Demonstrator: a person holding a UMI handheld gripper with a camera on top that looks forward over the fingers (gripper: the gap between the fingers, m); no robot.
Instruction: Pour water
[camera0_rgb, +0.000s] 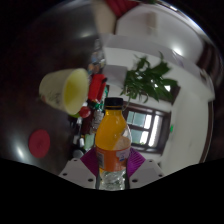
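Observation:
A clear plastic bottle (112, 138) with orange liquid and a black cap stands upright between my fingers. My gripper (112, 166) is shut on its lower part, and both purple pads (91, 160) press on its sides. The bottle's clear base shows just below the pads. A pale yellow cup (66, 90) lies beyond the bottle, up and to the left, its open mouth turned toward me. The cup and the bottle are apart.
A green leafy plant (148, 78) sits beyond the bottle to the right, on a white surface (165, 55). A red object (97, 93) stands next to the yellow cup. A round red thing (40, 145) lies to the left of my fingers.

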